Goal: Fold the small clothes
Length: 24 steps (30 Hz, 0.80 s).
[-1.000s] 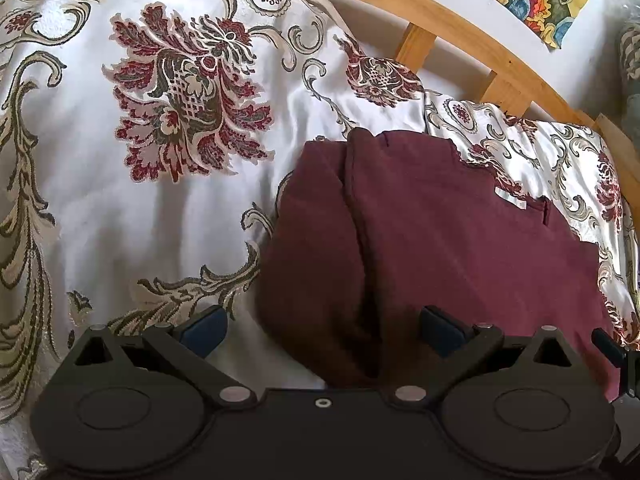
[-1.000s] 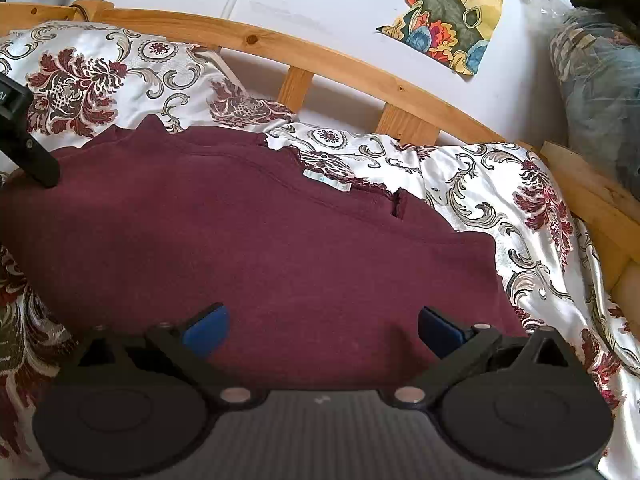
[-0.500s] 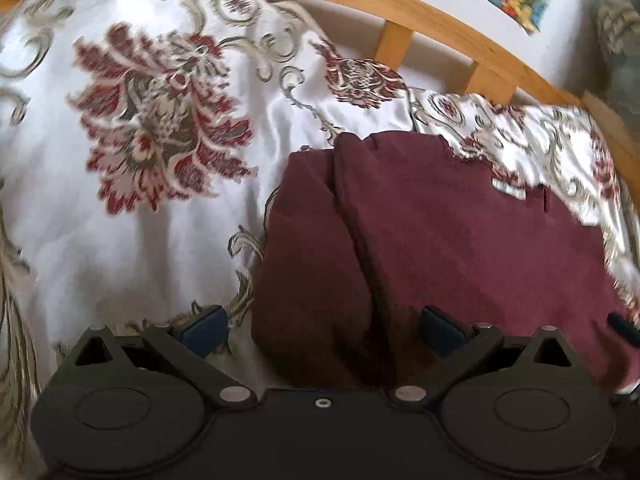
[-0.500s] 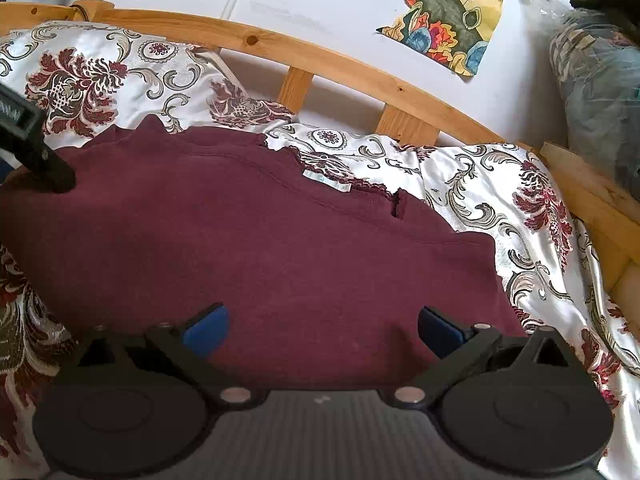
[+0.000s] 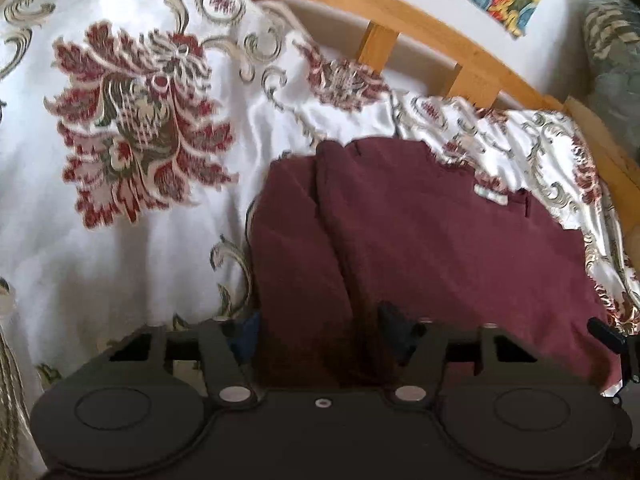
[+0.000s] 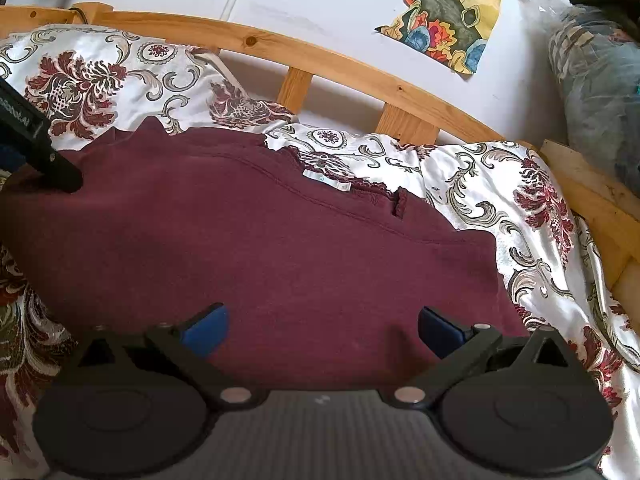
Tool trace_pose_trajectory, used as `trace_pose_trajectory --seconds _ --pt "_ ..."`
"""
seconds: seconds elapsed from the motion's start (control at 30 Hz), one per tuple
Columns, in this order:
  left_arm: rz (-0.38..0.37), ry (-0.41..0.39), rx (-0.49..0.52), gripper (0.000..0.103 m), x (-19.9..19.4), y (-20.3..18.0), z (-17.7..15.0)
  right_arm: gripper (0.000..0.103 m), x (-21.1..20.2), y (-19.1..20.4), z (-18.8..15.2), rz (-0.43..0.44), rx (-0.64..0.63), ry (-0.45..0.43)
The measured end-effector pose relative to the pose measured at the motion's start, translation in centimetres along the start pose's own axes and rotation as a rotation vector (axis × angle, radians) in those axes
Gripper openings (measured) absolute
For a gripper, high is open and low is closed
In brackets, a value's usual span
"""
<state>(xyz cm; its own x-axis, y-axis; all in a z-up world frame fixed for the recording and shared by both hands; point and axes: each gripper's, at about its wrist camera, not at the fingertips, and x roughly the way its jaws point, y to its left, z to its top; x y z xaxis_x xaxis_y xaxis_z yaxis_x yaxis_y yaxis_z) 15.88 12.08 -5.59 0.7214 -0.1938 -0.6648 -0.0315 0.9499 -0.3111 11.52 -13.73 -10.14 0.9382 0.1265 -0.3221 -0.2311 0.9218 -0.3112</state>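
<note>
The left gripper [image 5: 320, 330] has its blue-padded fingers [image 5: 394, 326] closing in from both sides on the near left edge of the dark maroon knitted garment [image 5: 420, 240], where a folded-over flap of the cloth bunches up between them. The picture is slightly blurred there, so I cannot tell whether the pads already press on the cloth or only flank it.

The right gripper [image 6: 322, 330] sits low over the near hem with its fingers [image 6: 206, 330] spread wide and released, nothing pinched; the maroon cloth simply lies beneath and between them.

The garment itself is laid flat across the bed, its neckline with a small pale label [image 6: 326, 180] turned toward the far side. Its left side is doubled over in a long vertical fold. From the right wrist view, the dark tip of the left gripper [image 6: 60, 170] shows at the garment's far left corner, touching or just above the cloth (hard to say which).

Under it all spreads the shiny white bedspread with dark red flowers and grey-gold scrolls [image 5: 140, 128]. Beyond that runs the pale wooden slatted bed rail [image 6: 320, 60], then the white wall with colourful paper pictures [image 6: 444, 12] stuck to it. A greyish bundle of bedding [image 6: 600, 92] sits at the right end.
</note>
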Motion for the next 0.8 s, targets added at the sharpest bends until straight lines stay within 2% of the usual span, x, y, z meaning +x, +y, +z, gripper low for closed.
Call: trace_pose_trajectory --seconds 0.13,0.2,0.23,0.3,0.4,0.5,0.57,0.67,0.8 --pt "0.014 0.007 -0.001 0.040 0.0 -0.9 0.0 0.103 0.0 0.0 0.0 -0.001 0.000 0.000" --pt "0.028 0.005 0.018 0.030 -0.3 -1.5 0.1 0.103 0.0 0.0 0.0 -0.001 -0.001 0.000" --pt "0.034 0.004 0.030 0.028 -0.4 -1.8 0.1 0.103 0.0 -0.1 0.1 0.002 0.000 0.003" --pt "0.039 -0.003 0.049 0.021 -0.8 -2.3 0.2 0.103 -0.1 -0.7 0.4 0.038 0.000 0.020" --pt "0.061 -0.001 0.082 0.017 -1.3 -3.3 0.9 0.103 -1.1 -2.3 0.9 0.104 -0.040 0.008" --pt "0.045 -0.040 0.110 0.016 -2.7 -5.0 1.7 0.103 -2.4 -3.8 1.1 0.068 -0.061 -0.034" --pt "0.020 -0.071 0.140 0.016 -3.7 -6.8 2.4 0.103 -3.0 -4.9 1.0 0.049 -0.031 -0.043" --pt "-0.017 -0.098 0.209 0.016 -4.7 -10.8 3.5 0.103 -3.9 -6.8 0.4 0.050 0.044 -0.046" --pt "-0.026 -0.087 0.317 0.016 -4.7 -17.1 4.4 0.103 -4.6 -9.2 -0.7 0.032 0.085 -0.027"
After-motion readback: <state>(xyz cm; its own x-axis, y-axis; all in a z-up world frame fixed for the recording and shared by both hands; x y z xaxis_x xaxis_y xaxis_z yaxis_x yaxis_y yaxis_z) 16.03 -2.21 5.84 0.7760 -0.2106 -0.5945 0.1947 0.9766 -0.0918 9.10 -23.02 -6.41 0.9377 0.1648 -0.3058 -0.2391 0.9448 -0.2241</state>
